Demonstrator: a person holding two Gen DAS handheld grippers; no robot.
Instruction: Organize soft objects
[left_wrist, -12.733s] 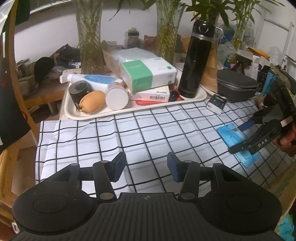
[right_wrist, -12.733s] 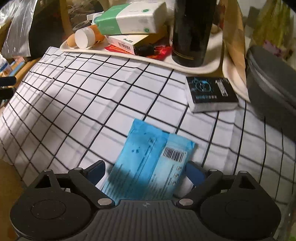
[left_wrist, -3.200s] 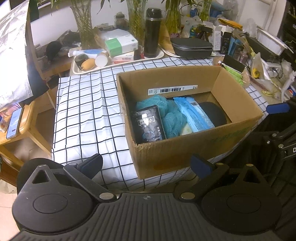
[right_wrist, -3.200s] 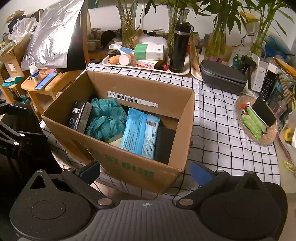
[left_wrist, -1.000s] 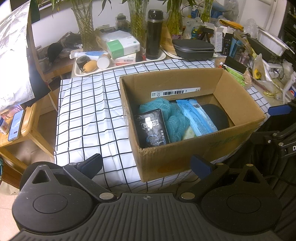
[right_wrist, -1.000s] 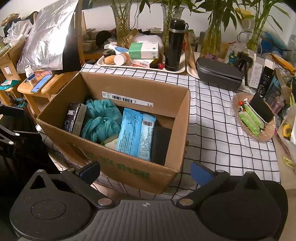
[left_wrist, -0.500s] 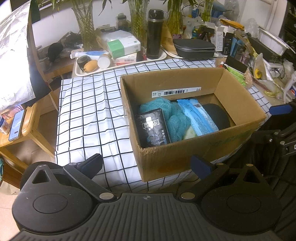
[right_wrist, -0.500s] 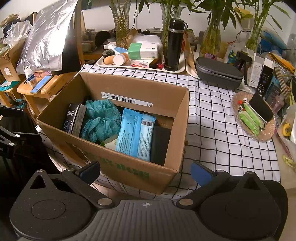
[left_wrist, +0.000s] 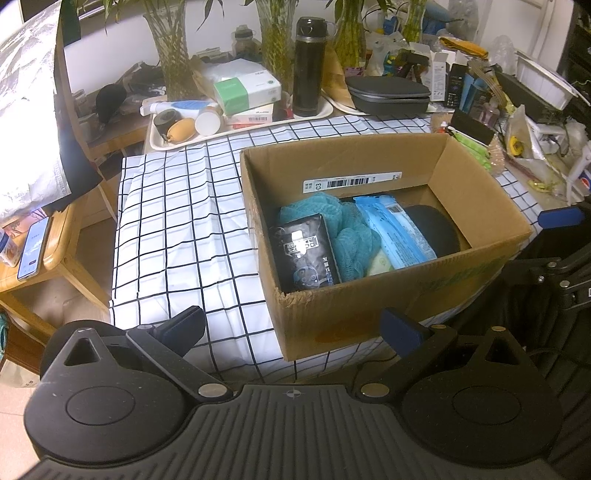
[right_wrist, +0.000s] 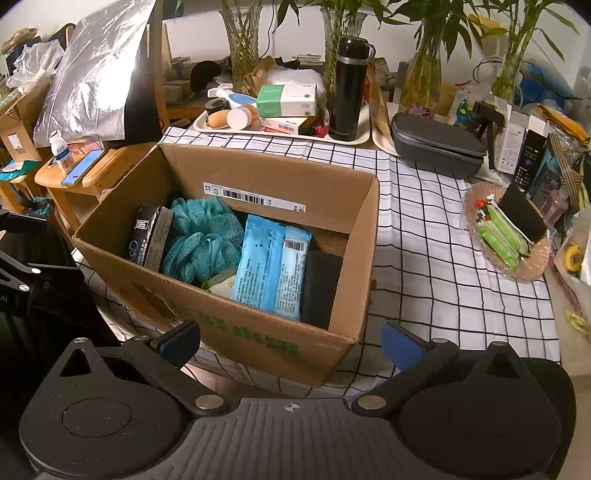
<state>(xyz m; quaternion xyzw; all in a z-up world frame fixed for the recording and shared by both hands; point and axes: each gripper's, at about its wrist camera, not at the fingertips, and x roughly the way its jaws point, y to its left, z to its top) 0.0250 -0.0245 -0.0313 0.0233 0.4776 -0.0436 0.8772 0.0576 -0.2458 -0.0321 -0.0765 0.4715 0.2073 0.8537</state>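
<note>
An open cardboard box (left_wrist: 476, 188) (right_wrist: 258, 173) stands on the checked tablecloth (left_wrist: 177, 221) (right_wrist: 424, 236). Inside lie a black tissue pack (left_wrist: 304, 254) (right_wrist: 147, 234), a teal mesh bath sponge (left_wrist: 351, 236) (right_wrist: 201, 236), a blue wipes pack (left_wrist: 391, 229) (right_wrist: 273, 266) and a black pad (left_wrist: 436, 229) (right_wrist: 319, 286). My left gripper (left_wrist: 293, 326) hangs open in front of the box's near corner, holding nothing. My right gripper (right_wrist: 291, 343) is open too, empty, just before the box's front wall. Part of the right gripper shows at the left view's right edge.
A white tray (left_wrist: 155, 142) (right_wrist: 358, 138) at the table's back holds a black flask (left_wrist: 308, 66) (right_wrist: 347, 88), a green tissue box (left_wrist: 247, 90) (right_wrist: 288, 99) and bottles. A grey case (left_wrist: 388, 94) (right_wrist: 437, 147), a glass dish (right_wrist: 533, 271), plant vases and a wooden stool (left_wrist: 51, 258) surround the table.
Long before, the blue wipes pack lay on the cloth between my right fingers; it now lies in the box. Over the last second both views have barely shifted.
</note>
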